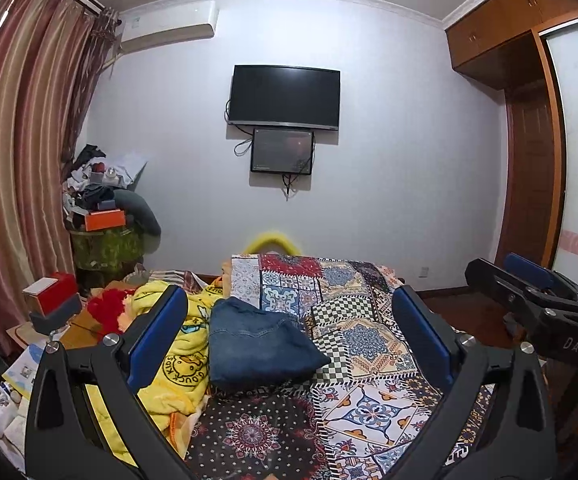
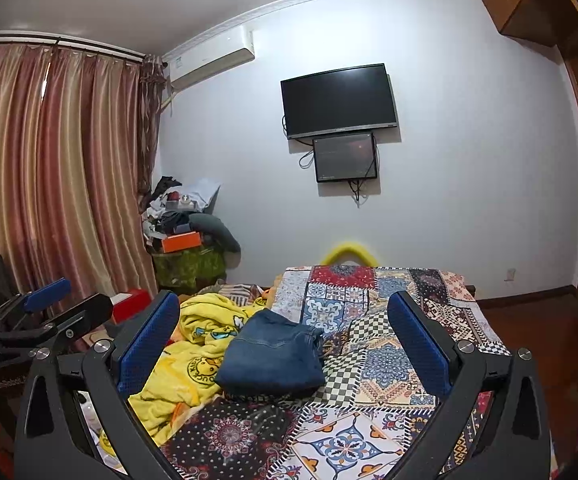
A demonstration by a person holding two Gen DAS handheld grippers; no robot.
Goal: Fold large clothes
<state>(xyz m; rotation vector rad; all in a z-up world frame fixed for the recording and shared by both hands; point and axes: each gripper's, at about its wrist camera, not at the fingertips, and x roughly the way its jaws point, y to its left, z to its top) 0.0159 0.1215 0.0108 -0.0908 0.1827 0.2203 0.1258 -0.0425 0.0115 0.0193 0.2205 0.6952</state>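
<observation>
Denim jeans (image 1: 259, 346) lie folded into a compact block on the patchwork bedspread (image 1: 369, 344), touching a rumpled yellow blanket (image 1: 177, 364) beside them. Left gripper (image 1: 289, 328) and right gripper (image 2: 285, 332) hover above, jaws spread wide and holding nothing.

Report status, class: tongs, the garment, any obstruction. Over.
Left tongs open, empty. Right tongs open, empty. Jeans folded on patchwork bedspread, untouched. Yellow duck blanket bunched against their left edge; otherwise clear.
</observation>
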